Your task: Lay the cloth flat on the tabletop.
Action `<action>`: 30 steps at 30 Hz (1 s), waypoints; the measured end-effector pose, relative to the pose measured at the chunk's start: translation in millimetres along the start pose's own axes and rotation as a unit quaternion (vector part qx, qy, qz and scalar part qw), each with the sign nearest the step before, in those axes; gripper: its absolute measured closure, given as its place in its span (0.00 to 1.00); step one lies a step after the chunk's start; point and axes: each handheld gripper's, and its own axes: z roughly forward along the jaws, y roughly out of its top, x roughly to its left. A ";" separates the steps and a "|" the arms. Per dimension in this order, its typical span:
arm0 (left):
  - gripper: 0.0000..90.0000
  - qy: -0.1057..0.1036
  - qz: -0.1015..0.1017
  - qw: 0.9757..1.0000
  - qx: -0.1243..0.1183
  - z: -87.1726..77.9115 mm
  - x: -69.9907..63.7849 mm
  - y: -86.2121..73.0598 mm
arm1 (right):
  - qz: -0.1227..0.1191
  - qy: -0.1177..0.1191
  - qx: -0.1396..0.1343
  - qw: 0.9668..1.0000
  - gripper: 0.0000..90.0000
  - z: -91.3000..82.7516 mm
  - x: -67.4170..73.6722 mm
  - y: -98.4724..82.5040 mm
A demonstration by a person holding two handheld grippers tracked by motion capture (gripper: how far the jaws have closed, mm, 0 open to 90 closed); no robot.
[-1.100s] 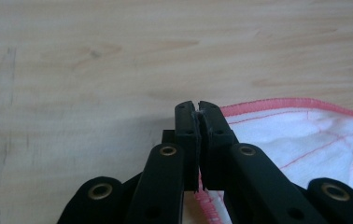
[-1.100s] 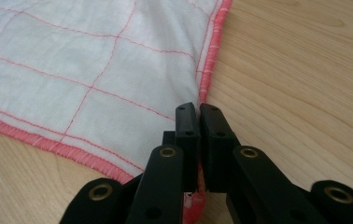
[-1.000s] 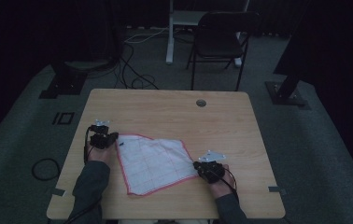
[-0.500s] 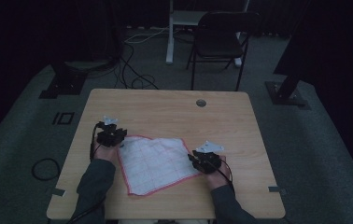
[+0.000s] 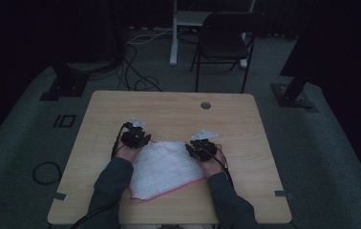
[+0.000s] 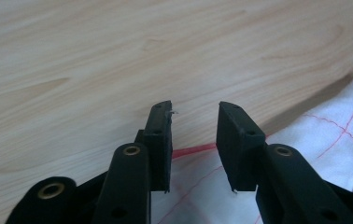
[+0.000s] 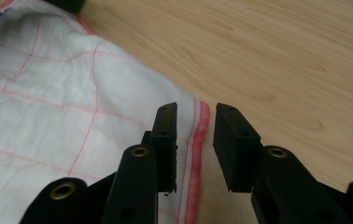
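We see the white cloth with red grid lines (image 5: 165,168) lying flat on the wooden surface (image 5: 245,119). Our left gripper (image 6: 194,123) has just been opening, jaws released over the cloth's red hem; our right gripper (image 7: 195,126) stands released astride another hem.

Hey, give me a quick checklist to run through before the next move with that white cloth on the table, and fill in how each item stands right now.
1. Left tool open over the cloth edge, jaws just opened: ok.
2. Right tool open, red hem between jaws, unpinched: ok.
3. Cloth lying fully flat: not ok, edge by the left tool lifts.
4. Cloth inside table edges: ok.
5. Cloth folded: cannot tell.
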 end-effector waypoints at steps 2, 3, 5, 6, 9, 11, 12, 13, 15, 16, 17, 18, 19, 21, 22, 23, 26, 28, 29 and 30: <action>0.70 -0.002 0.006 1.000 0.004 4.2 -3.4 -0.4 | 0.002 0.002 0.005 1.000 0.77 5.8 -1.9 2.3; 0.69 -0.005 0.008 1.000 0.005 5.5 -4.3 -0.5 | 0.006 0.004 0.007 1.000 0.75 8.0 -2.4 3.2; 0.68 -0.014 0.012 1.000 0.005 7.3 -6.9 -0.8 | 0.015 0.009 0.013 1.000 0.71 13.9 -3.9 5.1; 0.67 -0.017 0.015 1.000 0.007 7.7 -7.7 -0.9 | 0.017 0.013 0.014 1.000 0.69 17.4 -4.6 5.7; 0.66 -0.019 0.026 0.999 0.012 8.5 -10.3 -1.7 | 0.018 0.015 0.026 0.999 0.64 25.0 -4.2 6.0; 0.66 -0.020 0.029 0.999 0.015 9.1 -11.3 -2.6 | 0.020 0.017 0.035 0.999 0.62 30.2 -3.9 5.4; 0.66 -0.020 0.031 0.999 0.017 9.3 -11.4 -3.0 | 0.021 0.017 0.039 0.999 0.61 32.4 -3.7 5.0; 0.65 -0.021 0.032 0.999 0.019 9.6 -11.4 -3.4 | 0.022 0.019 0.042 0.999 0.61 34.2 -4.1 4.7; 0.65 -0.021 0.032 0.999 0.025 11.0 -11.5 -4.2 | 0.022 0.018 0.049 0.998 0.59 37.7 -4.0 4.5; 0.65 -0.019 0.027 0.999 0.028 12.0 -12.0 -4.7 | 0.022 0.018 0.056 0.998 0.59 39.5 -3.6 4.4; 0.65 -0.017 0.026 0.999 0.031 12.8 -12.4 -4.9 | 0.021 0.017 0.062 0.998 0.59 41.7 -2.9 4.0; 0.65 -0.016 0.024 0.999 0.032 13.3 -12.6 -5.1 | 0.022 0.017 0.062 0.998 0.60 42.9 -2.3 3.9; 0.65 -0.015 0.022 0.999 0.035 13.5 -12.6 -5.1 | 0.022 0.017 0.062 0.998 0.62 43.1 -2.3 4.0; 0.66 -0.018 0.016 0.999 0.038 14.2 -12.5 -5.1 | 0.021 0.024 0.064 0.997 0.69 43.0 -1.6 4.4; 0.68 -0.022 0.012 0.999 0.040 14.3 -12.4 -5.0 | 0.020 0.026 0.064 0.997 0.74 42.9 -0.8 4.6; 0.72 -0.025 0.013 0.999 0.042 14.2 -12.7 -4.8 | 0.020 0.032 0.065 0.997 0.81 42.8 -0.4 4.9; 0.86 -0.026 0.022 0.998 0.047 13.4 -15.7 -3.5 | 0.013 0.030 0.068 0.997 0.94 42.0 2.3 6.4; 0.92 -0.024 0.020 0.998 0.048 12.7 -16.9 -2.5 | 0.004 0.023 0.068 0.997 0.96 40.4 4.9 6.9; 0.93 -0.024 0.017 0.998 0.047 12.0 -15.9 -2.0 | 0.000 0.019 0.066 0.998 0.96 38.9 5.3 6.7; 0.94 -0.025 0.011 0.999 0.043 11.0 -14.9 -1.7 | 0.000 0.018 0.062 0.998 0.97 37.1 4.5 6.5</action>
